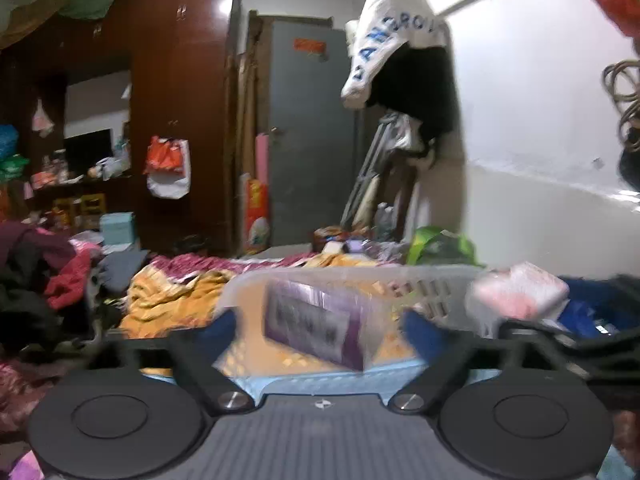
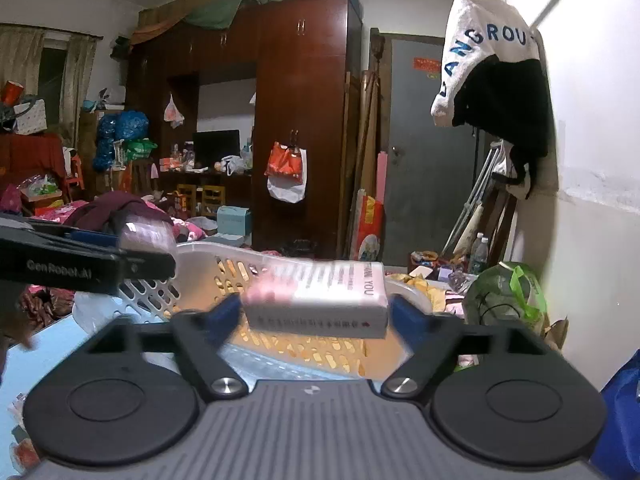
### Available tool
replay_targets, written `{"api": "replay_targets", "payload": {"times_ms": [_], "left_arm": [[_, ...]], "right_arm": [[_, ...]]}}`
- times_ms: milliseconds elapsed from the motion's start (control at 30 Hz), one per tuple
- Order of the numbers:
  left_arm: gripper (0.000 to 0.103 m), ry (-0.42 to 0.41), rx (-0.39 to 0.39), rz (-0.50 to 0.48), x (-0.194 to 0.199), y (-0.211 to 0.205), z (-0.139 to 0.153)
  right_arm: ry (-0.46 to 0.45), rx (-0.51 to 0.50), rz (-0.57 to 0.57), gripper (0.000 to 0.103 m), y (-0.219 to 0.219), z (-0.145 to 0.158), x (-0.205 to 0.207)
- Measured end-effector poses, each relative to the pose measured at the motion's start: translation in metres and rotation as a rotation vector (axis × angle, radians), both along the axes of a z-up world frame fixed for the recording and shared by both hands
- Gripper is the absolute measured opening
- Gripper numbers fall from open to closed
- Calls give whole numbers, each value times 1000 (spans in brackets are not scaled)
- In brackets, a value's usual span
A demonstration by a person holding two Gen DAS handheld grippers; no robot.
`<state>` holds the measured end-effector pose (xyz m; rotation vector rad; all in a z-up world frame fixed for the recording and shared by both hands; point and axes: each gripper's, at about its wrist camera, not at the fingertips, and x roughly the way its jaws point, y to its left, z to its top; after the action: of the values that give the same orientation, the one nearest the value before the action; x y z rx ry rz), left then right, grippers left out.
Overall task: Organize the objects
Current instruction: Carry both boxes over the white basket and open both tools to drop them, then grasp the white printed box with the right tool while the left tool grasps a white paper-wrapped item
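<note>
- Left wrist view: left gripper (image 1: 320, 330) spread wide, purple box (image 1: 316, 326) loose between its fingers, over the white basket (image 1: 436, 276).
- Right gripper (image 2: 316, 318) likewise apart; white packet (image 2: 320, 300) lies crosswise above the same basket.

Ahead of both hand-held grippers, the white slotted basket (image 2: 208, 276) takes the near space on the bed (image 1: 168, 300). A purple box (image 1: 316, 320) and a white pack (image 2: 320, 300) fill its inside. Above its rim, open air runs to the wardrobe (image 2: 304, 120) and grey door (image 1: 308, 140).
</note>
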<state>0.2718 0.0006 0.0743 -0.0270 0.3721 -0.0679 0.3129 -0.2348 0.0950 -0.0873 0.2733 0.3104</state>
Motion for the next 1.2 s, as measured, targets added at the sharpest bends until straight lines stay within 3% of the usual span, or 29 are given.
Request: {"api": "replay_targets", "payload": {"times_ms": [133, 200, 333, 433, 533, 633, 700, 767, 833, 867, 1033, 1200], "left_arm": [[102, -47, -29, -2, -35, 16, 2], [103, -87, -60, -31, -75, 25, -5], [103, -96, -59, -66, -159, 32, -46], [103, -114, -125, -90, -214, 39, -77], [103, -113, -131, -144, -243, 35, -94], [101, -103, -55, -185, -248, 22, -99], [101, -102, -57, -187, -246, 19, -100], [101, -88, -73, -199, -244, 19, -106], [101, -71, -55, -199, -246, 15, -114], [101, -69, -43, -194, -246, 11, -116], [101, -47, -59, -198, -245, -10, -127], [101, -18, 12, -158, -232, -41, -139]], "right_arm": [[1, 56, 8, 103, -16, -1, -30], [25, 95, 18, 103, -30, -9, -60], [68, 180, 8, 103, -51, -50, -128], [84, 184, 27, 103, -47, -87, -181], [98, 193, 90, 103, -32, -112, -216], [136, 160, 190, 103, -6, -120, -213], [108, 106, 173, 103, 9, -123, -207], [104, 115, 172, 103, 14, -124, -197], [95, 122, 175, 91, 14, -126, -193], [87, 111, 171, 74, 12, -126, -193], [60, 110, 120, 75, -13, -126, -208], [43, 152, 68, 75, -35, -123, -210]]}}
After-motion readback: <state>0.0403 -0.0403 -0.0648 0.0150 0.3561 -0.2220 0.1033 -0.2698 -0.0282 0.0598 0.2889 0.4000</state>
